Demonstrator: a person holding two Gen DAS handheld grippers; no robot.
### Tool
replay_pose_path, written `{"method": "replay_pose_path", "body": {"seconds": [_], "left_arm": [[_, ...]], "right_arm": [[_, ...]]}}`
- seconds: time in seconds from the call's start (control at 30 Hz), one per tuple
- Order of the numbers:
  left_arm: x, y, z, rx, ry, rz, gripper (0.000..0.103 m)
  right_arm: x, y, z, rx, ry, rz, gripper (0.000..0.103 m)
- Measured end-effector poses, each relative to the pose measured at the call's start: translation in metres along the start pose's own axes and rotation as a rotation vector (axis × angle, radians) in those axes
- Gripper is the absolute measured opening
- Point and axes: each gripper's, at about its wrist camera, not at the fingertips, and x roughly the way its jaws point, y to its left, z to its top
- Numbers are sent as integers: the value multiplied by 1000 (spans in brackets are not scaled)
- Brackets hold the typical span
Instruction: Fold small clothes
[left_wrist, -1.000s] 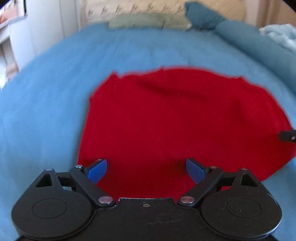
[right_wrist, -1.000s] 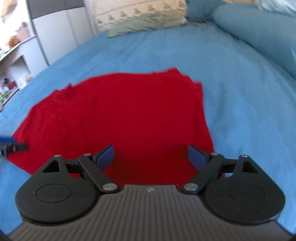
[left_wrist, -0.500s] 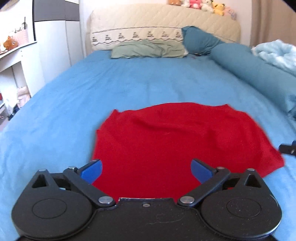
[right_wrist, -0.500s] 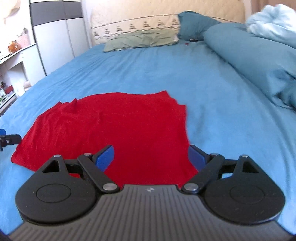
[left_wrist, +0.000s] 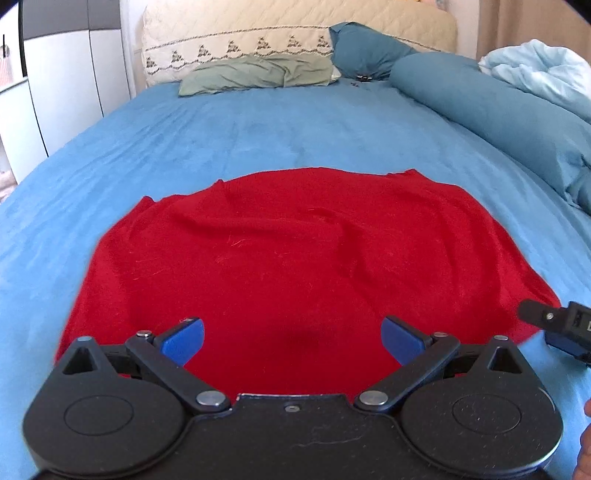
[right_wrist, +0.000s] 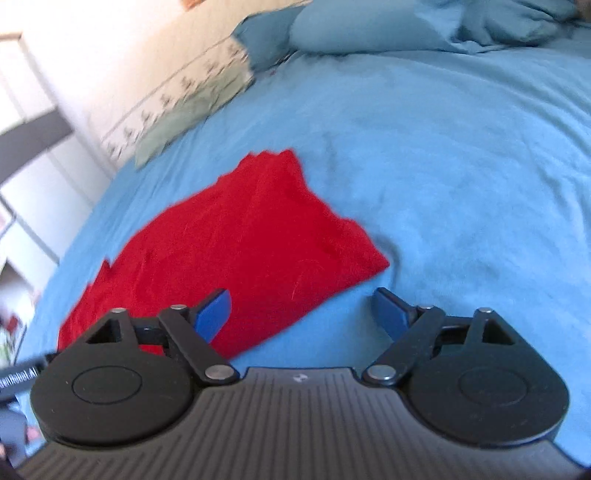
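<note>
**Cloth flat, both grippers empty**

The red cloth (left_wrist: 295, 258) lies spread across the bed (left_wrist: 258, 140), long axis side to side. The left gripper (left_wrist: 291, 338), fingers released, hovers over its near edge; the right gripper (right_wrist: 301, 314), also released, straddles the right corner.

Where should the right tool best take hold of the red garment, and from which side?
Probably at the near right corner of the red garment, coming from the right over the blue bedsheet. That corner lies flat and pointed, with bare sheet around it, just ahead of the open right tool.
</note>
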Motion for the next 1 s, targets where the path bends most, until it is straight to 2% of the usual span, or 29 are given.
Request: {"method": "replay_pose_path", "body": {"seconds": [0.03,0.1,0.17,0.2,0.27,0.3,0.37,0.47,0.53,0.6,0.73,0.83,0.87,0.9,0.93,1.0], "left_arm": [[5,2,2,-9,3,5,103],[12,8,3,-27,7,19,103],[20,13,3,-36,6,51,103],[24,16,2,-40,6,69,103],[31,21,-3,-46,21,71,103],[35,23,-6,-45,35,66,103],[42,22,-10,-15,63,61,103],[44,23,-9,-9,66,55,103],[40,29,-6,-23,51,45,103],[29,39,-4,-30,27,46,100],[1,83,-3,-81,-12,11,100],[-22,121,-8,-101,-21,-11,100],[-28,133,-13,-101,-23,-12,100],[-33,144,-19,-103,-20,-18,100],[-37,153,-25,-106,-12,-23,100],[-40,168,-41,-121,16,-34,100]], "right_arm": [[4,0,0,13,-13,-7,91],[13,-2,5,36,-29,-23,75],[19,-4,9,49,-38,-41,64],[20,-4,12,46,-38,-50,54],[24,0,15,7,-34,-73,46],[27,2,16,-13,-30,-76,37],[28,7,21,-35,-7,-71,26],[25,24,35,-50,7,-74,23],[19,42,50,-52,1,-42,23],[11,76,69,-89,-22,27,23],[-3,178,88,-261,-36,235,23],[-3,264,65,-468,46,468,23],[1,293,47,-564,113,559,22],[6,313,28,-633,184,614,22],[14,330,7,-698,256,631,22],[39,355,-42,-824,388,573,22]]}}
